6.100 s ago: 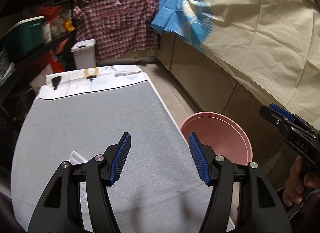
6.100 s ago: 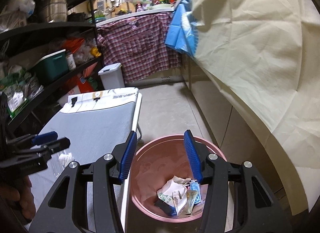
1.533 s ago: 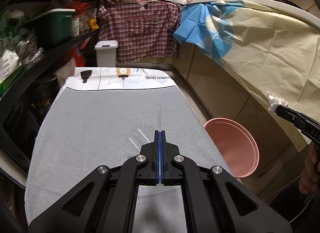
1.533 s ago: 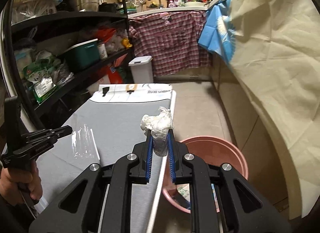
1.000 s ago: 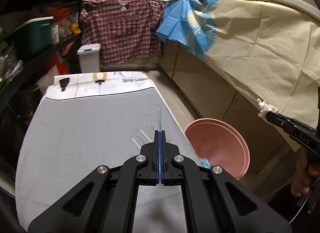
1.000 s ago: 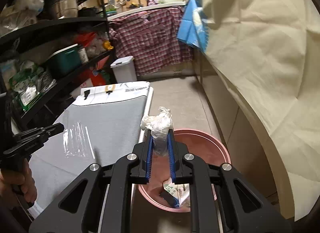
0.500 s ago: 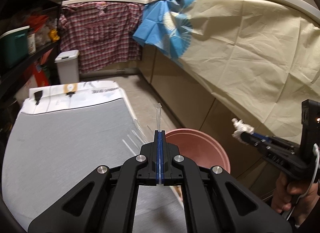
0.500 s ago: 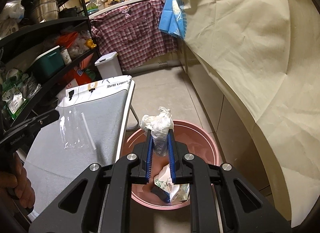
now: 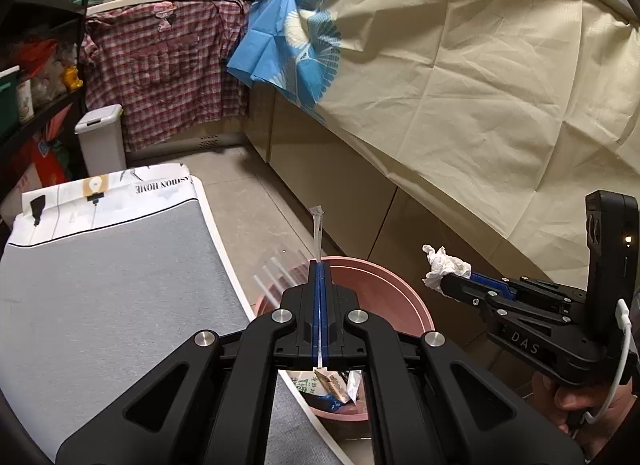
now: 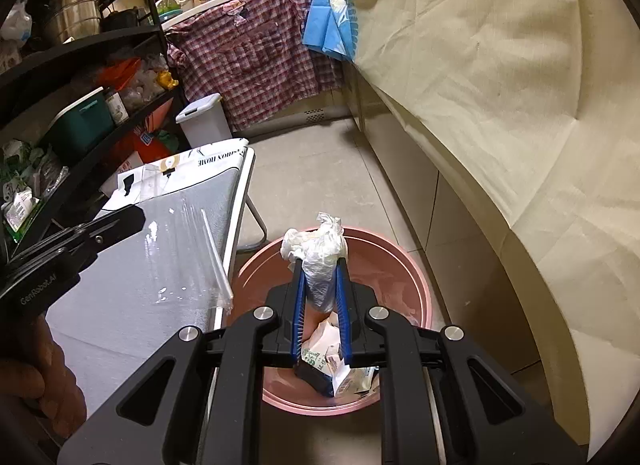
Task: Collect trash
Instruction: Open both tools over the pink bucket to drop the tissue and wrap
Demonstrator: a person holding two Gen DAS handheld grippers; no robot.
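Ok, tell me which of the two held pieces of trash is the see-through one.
The clear plastic wrapper pinched in the left gripper. The right gripper holds a crumpled white tissue, opaque, over the pink bin.

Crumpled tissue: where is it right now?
The crumpled tissue is pinched in the right gripper, center of the right wrist view, held above the pink bin beside the grey table.
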